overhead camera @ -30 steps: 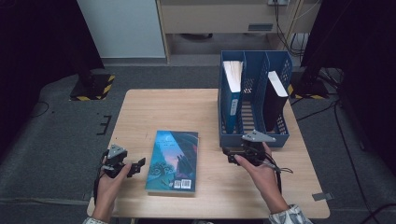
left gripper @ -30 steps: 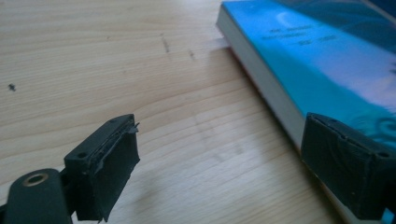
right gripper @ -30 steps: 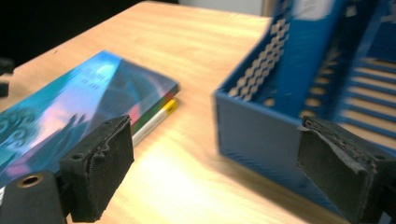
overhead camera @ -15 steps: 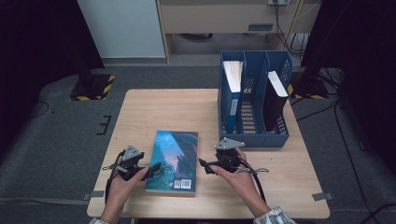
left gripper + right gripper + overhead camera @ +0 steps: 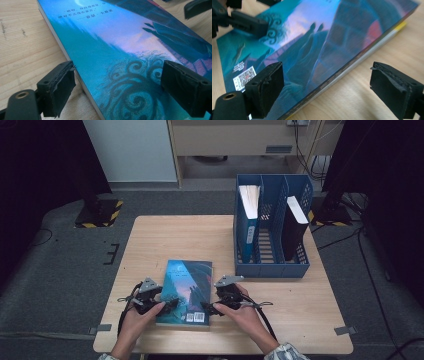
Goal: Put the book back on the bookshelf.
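A teal-blue book [image 5: 187,287] lies flat on the wooden table [image 5: 165,240], back cover and barcode up. My left gripper [image 5: 170,303] is at the book's near left edge, open. In the left gripper view [image 5: 120,90] one jaw hangs over the table and the other over the cover [image 5: 120,55]. My right gripper [image 5: 208,307] is at the near right edge, also open. In the right gripper view [image 5: 327,85] its jaws straddle the book's spine edge [image 5: 312,45], not pressing on it. The left gripper's jaw tip [image 5: 247,22] shows across the cover.
A blue file holder [image 5: 272,267] stands at the table's right back. It holds a book with white pages [image 5: 250,205] in its left slot and a dark book [image 5: 295,225] in its right slot. A person's hands reach in from the table's front edge.
Both hands have closed in on the book. The right gripper came left and down from in front of the file holder to the book's right edge. The left gripper moved right to the left edge.
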Demonstrator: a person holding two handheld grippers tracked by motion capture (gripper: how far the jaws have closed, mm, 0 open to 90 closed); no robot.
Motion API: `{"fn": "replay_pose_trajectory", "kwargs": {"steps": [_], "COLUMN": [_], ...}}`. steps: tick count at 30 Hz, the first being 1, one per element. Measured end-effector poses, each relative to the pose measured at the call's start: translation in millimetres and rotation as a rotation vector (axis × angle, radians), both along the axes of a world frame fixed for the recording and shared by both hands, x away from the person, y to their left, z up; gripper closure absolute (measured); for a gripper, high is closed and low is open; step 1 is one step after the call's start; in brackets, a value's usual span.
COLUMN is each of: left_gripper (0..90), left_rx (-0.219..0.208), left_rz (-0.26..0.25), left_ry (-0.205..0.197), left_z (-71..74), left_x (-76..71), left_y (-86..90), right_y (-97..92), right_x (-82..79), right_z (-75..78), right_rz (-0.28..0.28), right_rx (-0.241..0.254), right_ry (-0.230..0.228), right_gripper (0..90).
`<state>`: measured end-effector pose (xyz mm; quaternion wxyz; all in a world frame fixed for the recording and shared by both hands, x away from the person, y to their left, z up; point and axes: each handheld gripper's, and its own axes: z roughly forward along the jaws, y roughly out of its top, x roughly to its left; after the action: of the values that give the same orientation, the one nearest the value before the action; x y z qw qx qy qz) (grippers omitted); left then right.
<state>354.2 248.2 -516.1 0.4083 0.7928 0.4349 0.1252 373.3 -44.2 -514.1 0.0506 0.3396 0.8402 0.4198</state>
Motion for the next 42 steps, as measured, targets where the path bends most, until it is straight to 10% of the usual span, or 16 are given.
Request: {"fn": "replay_pose_trajectory", "kwargs": {"steps": [22, 42], "left_gripper": [15.6, 14.0], "left_rx": [-0.010, -0.042], "left_rz": [0.002, -0.037], "left_ry": [0.010, 0.058], "left_z": [0.6, -1.5], "left_x": [-0.5, 13.4], "left_y": [2.2, 2.5], "right_y": [7.1, 5.1], "right_x": [9.8, 11.8], "right_z": [-19.2, -21.6], "right_rz": [0.050, 0.069], "right_rx": [0.108, 0.103], "right_ry": [0.129, 0.128], "right_gripper": [6.1, 0.2]}}
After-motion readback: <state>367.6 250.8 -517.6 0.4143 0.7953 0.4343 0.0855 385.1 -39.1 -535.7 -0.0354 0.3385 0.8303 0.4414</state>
